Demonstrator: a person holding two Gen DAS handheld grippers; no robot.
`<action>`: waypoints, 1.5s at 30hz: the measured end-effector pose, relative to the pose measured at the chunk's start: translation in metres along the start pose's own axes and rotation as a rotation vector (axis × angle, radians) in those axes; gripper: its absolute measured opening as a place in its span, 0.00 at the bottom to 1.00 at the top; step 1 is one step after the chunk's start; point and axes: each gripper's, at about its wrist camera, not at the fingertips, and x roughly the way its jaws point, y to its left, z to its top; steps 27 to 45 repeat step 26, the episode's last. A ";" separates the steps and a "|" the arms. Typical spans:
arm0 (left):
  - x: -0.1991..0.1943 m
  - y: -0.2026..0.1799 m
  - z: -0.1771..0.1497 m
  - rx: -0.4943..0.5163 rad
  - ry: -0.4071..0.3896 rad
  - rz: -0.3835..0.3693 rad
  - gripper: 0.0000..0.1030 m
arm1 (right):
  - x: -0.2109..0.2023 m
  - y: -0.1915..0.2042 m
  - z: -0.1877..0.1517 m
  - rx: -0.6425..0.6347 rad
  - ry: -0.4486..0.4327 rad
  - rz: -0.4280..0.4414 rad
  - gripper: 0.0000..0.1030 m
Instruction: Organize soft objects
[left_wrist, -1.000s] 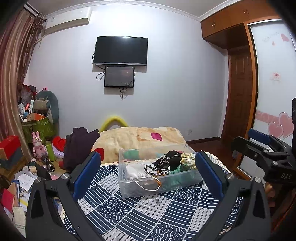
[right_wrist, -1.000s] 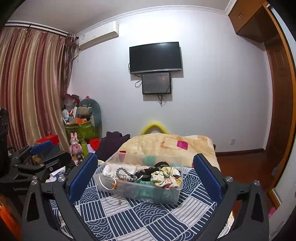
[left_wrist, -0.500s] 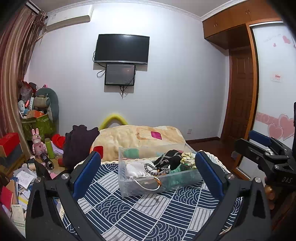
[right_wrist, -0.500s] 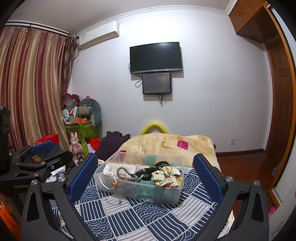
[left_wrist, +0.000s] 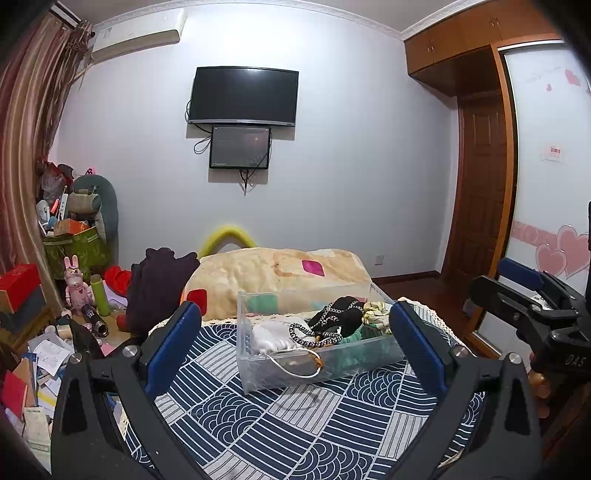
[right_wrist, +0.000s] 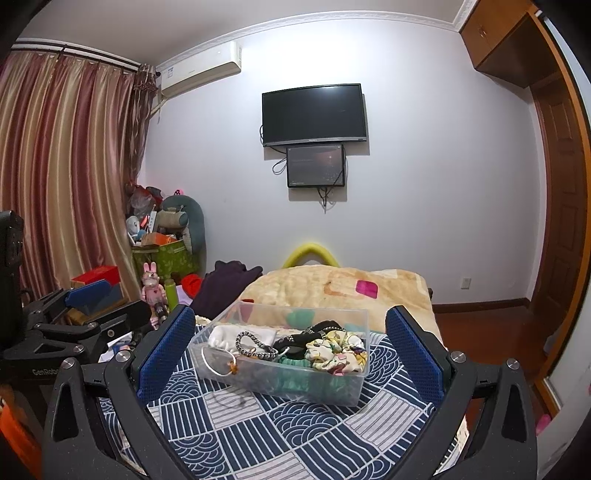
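Note:
A clear plastic box (left_wrist: 258, 376) stands on a navy patterned cloth (left_wrist: 295, 424) and shows in the right wrist view (right_wrist: 354, 387) too. It holds soft items: a white cloth (left_wrist: 271, 338), a braided hair tie (left_wrist: 312, 336), a black piece (left_wrist: 341, 314), a floral scrunchie (right_wrist: 334, 354) and green fabric (left_wrist: 356, 338). A white cord loop (left_wrist: 295, 365) hangs over its near wall. My left gripper (left_wrist: 295, 345) is open and empty, held short of the box. My right gripper (right_wrist: 290, 354) is open and empty too. Each gripper shows at the edge of the other's view.
A beige blanket (left_wrist: 273, 269) lies behind the box with a dark garment (left_wrist: 159, 284) to its left. Cluttered boxes, toys and papers (left_wrist: 44, 332) fill the left floor. A wooden door (left_wrist: 480, 184) and wardrobe stand at the right. A TV (left_wrist: 242, 96) hangs on the far wall.
The left wrist view has drifted slightly, so the room sits a little lower and to the right. The box and its contents have not moved. Both grippers stay open.

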 end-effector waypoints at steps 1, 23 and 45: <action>0.000 0.000 0.000 0.000 0.000 0.000 1.00 | 0.000 0.000 0.000 0.000 0.000 -0.001 1.00; -0.004 -0.007 0.000 0.017 -0.001 -0.036 1.00 | -0.001 0.001 0.000 0.002 0.004 0.001 1.00; -0.004 -0.007 0.000 0.014 0.005 -0.038 1.00 | -0.001 0.001 0.000 0.002 0.005 0.001 1.00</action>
